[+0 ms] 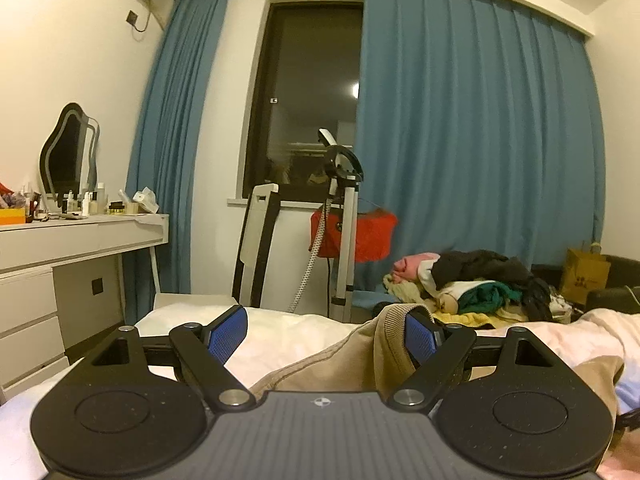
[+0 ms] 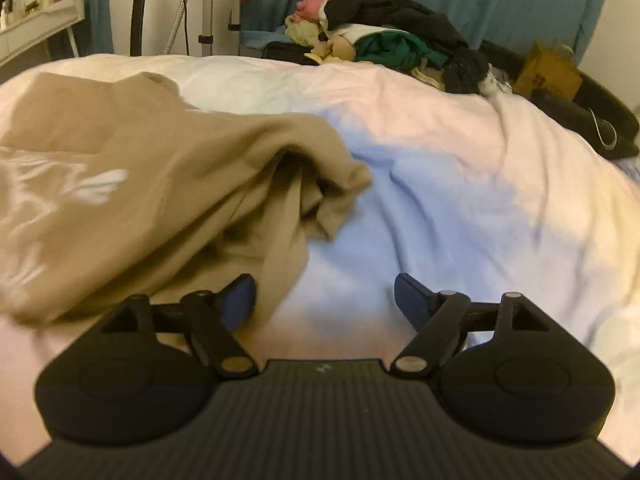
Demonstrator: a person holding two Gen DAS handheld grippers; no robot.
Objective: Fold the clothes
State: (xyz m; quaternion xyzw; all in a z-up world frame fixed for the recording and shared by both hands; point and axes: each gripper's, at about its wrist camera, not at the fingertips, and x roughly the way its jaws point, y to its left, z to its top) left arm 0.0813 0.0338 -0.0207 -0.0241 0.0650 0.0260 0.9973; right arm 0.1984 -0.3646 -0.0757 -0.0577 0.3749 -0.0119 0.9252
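Tan sweatshirt (image 2: pixel 168 184): lies crumpled on the bed (image 2: pixel 460 168), white print on its front blurred and unreadable, one bunched end reaching toward the pile of clothes (image 2: pixel 400 40) at the bed's far edge. Left gripper (image 1: pixel 322 336): jaws spread wide, the sweatshirt's ribbed hem draped over the right pad, not pinched. Right gripper (image 2: pixel 325 300): jaws released, its left pad touching the sweatshirt's near edge.
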